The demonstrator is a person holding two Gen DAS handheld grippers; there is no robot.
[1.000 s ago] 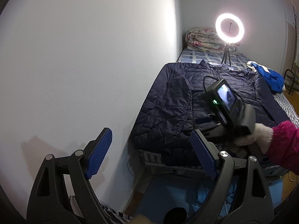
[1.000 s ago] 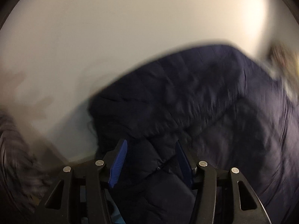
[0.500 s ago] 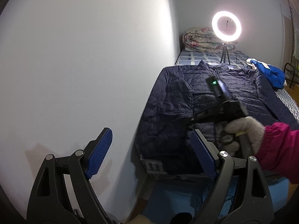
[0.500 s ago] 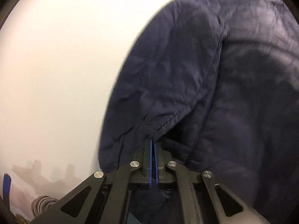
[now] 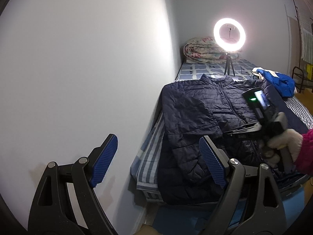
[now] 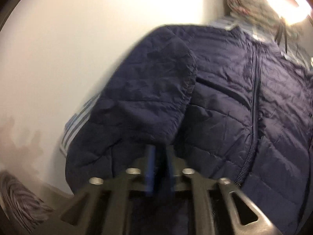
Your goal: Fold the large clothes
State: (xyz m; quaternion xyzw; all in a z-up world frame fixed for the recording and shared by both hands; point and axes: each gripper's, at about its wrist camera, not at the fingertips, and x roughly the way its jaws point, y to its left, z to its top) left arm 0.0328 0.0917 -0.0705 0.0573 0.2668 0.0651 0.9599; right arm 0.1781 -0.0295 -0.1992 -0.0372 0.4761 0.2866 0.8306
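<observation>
A navy quilted jacket (image 5: 211,117) lies face up on the bed, zipper closed, its left sleeve (image 5: 187,113) folded over the chest. My left gripper (image 5: 158,160) is open and empty, held back from the bed near the wall. My right gripper (image 6: 159,166) hovers over the jacket's (image 6: 234,107) lower front, just below the folded sleeve's cuff (image 6: 187,90). Its blue pads stand a small gap apart with nothing clearly between them; the view is blurred. The right gripper also shows in the left wrist view (image 5: 230,132).
The bed (image 5: 148,156) with a striped sheet stands against a white wall (image 5: 78,68). A lit ring light (image 5: 229,34) on a tripod and a rolled quilt (image 5: 201,49) sit at the far end. A blue garment (image 5: 279,82) lies at the bed's right side.
My right gripper was shut on the sleeve cuff half a second ago; now its pads have parted and the sleeve lies across the chest. The left gripper stayed open.
</observation>
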